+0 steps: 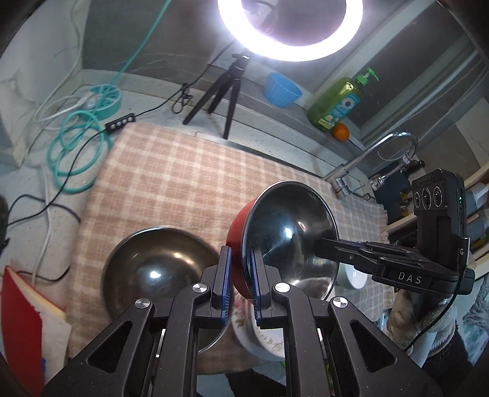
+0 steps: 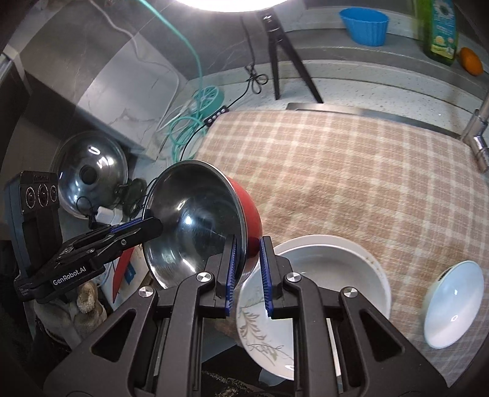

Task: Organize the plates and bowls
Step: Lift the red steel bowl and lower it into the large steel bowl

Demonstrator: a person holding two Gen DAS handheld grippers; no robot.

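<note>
Over on the left, the dark steel bowl (image 1: 159, 268) sits upright on the pink-and-cream checked cloth (image 1: 189, 171), waiting for company. Just right of it, the red-sided bowl with the shiny steel inside (image 1: 290, 238) is up in the air, tipped on edge and carried by both tools at once! The left gripper (image 1: 240, 274) has its blue pads pinched on the near rim, wall between them; the right gripper (image 2: 247, 271) nips the opposite rim the same way, fingers nearly together with only the bowl's wall between.

Below the lifted bowl lie a white plate with a leaf pattern (image 2: 259, 333) and a plain white deep dish (image 2: 330, 268). Further right, a small white bowl (image 2: 455, 305) rests tilted on the cloth.

So the sorting looks barely under way: no stack is visible yet, and my guess is the red bowl belongs in the dark one. Plates and the little bowl remain loose.

Around them: a speckled grey counter (image 2: 351, 91), teal cable coils (image 1: 76, 152), a black tripod (image 1: 223, 88) under a glowing ring light (image 1: 290, 27), a blue fluted cup (image 1: 281, 88), green soap bottle (image 1: 339, 103), an orange (image 1: 340, 132) and a chrome tap (image 1: 379, 152).
</note>
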